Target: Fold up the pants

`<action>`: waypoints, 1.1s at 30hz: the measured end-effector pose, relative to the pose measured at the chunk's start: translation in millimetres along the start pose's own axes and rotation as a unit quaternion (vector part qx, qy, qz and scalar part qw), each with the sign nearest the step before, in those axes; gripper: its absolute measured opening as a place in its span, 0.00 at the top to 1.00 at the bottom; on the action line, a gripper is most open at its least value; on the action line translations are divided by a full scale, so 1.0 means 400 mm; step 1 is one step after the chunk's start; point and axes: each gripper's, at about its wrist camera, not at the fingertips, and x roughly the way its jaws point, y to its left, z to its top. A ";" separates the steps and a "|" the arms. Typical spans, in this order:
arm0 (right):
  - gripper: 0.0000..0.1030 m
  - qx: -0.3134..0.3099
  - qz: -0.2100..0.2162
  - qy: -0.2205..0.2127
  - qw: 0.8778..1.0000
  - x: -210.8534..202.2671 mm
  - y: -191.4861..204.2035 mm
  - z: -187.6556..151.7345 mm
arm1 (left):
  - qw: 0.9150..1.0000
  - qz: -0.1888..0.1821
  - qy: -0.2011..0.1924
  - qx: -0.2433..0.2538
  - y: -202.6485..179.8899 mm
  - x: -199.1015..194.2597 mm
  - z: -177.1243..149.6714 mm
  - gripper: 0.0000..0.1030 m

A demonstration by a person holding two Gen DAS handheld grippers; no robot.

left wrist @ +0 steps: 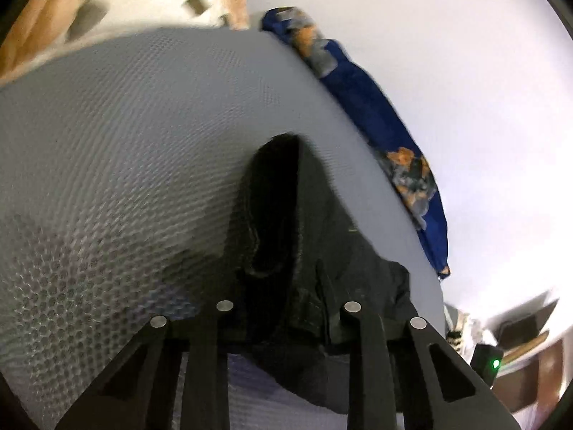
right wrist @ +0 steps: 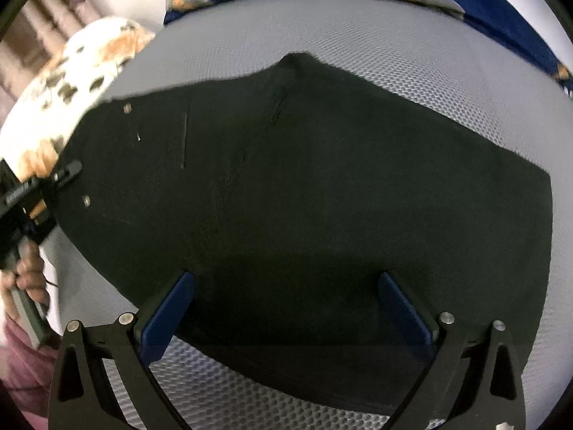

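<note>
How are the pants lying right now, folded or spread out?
Mostly spread: the pants lie flat and wide across the mattress. One end is bunched and lifted in the left gripper.

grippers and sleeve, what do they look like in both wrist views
The right gripper is a black frame with triangular cut-outs, silver round pins and flat blue finger pads. The left gripper has the same black frame and silver pins. The pink sleeve looks soft.

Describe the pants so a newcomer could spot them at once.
Find the grey honeycomb-mesh mattress that fills both views. The pants lie spread across its middle, in front of the blue floral cloth along the far edge. They are the only plain black fabric there, with small metal rivets near one side.
</note>
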 end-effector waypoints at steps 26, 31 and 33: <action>0.02 0.198 0.024 -0.140 0.970 -0.332 -0.467 -0.018 | 0.910 -0.110 0.218 0.336 -0.747 0.358 -0.334 0.76; 0.04 0.216 0.064 -0.118 0.967 -0.296 -0.505 -0.044 | 0.888 -0.087 0.251 0.375 -0.762 0.424 -0.435 0.76; 0.07 0.213 0.084 -0.103 0.968 -0.273 -0.506 -0.048 | 0.879 -0.064 0.250 0.402 -0.773 0.449 -0.475 0.75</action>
